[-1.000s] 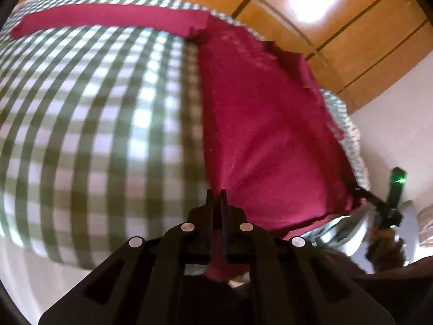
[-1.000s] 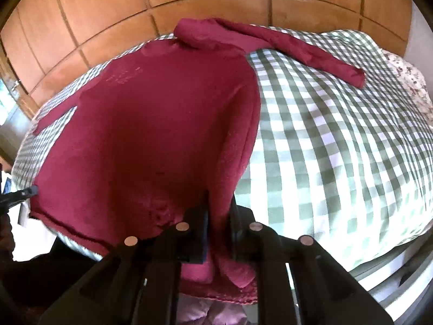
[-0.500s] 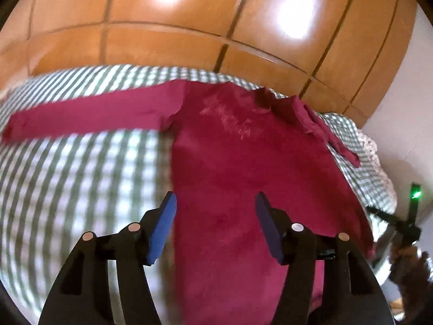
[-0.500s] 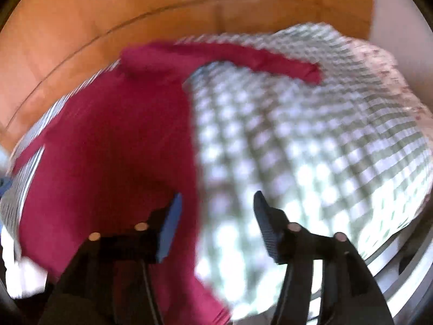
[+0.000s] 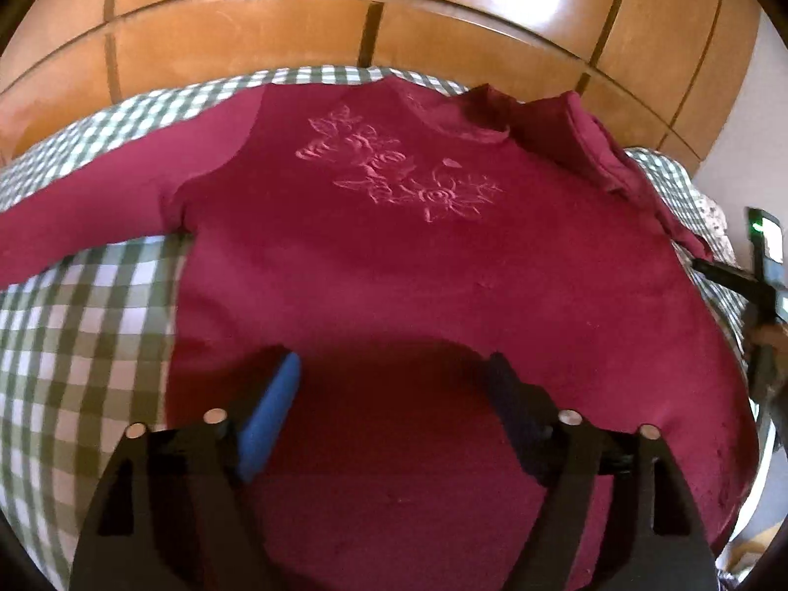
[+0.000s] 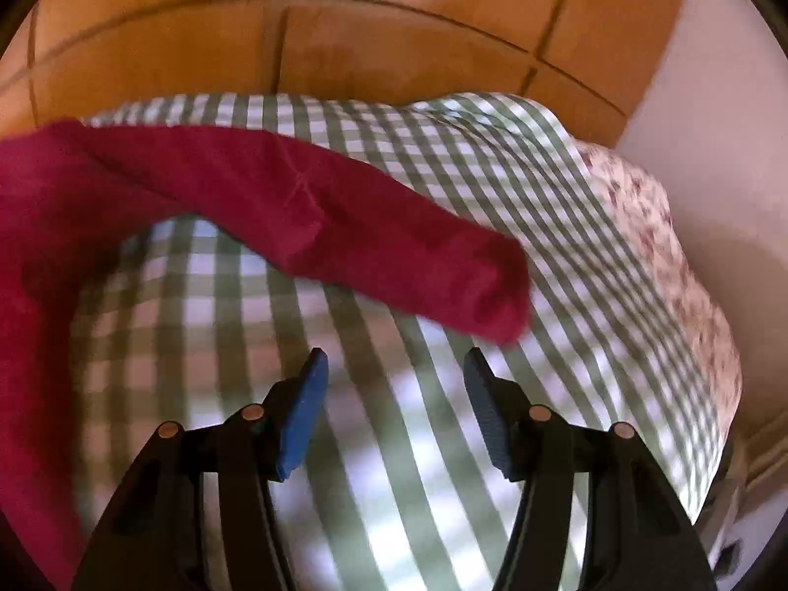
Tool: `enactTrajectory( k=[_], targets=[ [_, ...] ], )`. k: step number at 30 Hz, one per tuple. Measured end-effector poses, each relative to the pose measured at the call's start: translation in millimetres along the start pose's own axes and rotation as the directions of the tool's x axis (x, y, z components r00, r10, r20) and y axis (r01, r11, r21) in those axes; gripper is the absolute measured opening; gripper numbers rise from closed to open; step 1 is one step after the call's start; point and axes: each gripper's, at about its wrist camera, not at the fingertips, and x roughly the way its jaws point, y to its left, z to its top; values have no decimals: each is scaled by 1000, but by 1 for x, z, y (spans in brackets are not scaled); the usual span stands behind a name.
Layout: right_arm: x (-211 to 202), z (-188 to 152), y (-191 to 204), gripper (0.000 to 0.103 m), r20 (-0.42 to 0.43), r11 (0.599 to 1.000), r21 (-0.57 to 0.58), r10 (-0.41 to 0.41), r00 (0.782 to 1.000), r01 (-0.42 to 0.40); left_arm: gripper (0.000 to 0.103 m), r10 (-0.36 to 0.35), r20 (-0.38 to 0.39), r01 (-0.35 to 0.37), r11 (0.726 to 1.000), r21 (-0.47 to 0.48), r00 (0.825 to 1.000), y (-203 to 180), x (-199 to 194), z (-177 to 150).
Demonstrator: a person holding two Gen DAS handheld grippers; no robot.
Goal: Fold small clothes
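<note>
Beneath left gripper (image 5: 394, 374): red top (image 5: 394, 256)

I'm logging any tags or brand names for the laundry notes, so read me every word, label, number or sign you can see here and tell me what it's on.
None: no readable text in either view.
Red sweater: a stitched flower design on the chest, no letters.
Checked bedcover: pattern only.
Device with a green light at the left view's edge: no readable marking.

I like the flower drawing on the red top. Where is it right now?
In the left wrist view the flower embroidery is on the chest of the red top, just below its collar, upper middle, beyond the open left gripper.
</note>
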Motion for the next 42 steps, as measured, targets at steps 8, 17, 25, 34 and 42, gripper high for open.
enactTrajectory(
  k=[8, 17, 25, 34, 42],
  targets=[
    [36, 28, -6, 4, -41, 999, -18, -29, 999, 28, 85, -19, 10, 19, 1000, 8, 1000, -3, 3, -3],
    [-49, 44, -62, 4, 64, 996, -45, -72, 995, 75, 85, -20, 15, 20, 1000, 4, 1000, -3, 2, -4],
    [0, 73, -137, 8, -97, 976, 96, -186, 978, 195, 85, -16, 14, 16, 1000, 6, 1000, -4, 2, -4],
    [-20, 15, -168, 81, -32, 890, 455, -1, 999, 15, 85, -14, 16, 14, 1000, 9, 1000, -4, 1, -5],
    [28, -37, -158, 63, 53, 595, 752, 375, 926, -284, 87, -3, 10, 3, 1000, 19, 1000, -6, 2, -4]
  ],
)
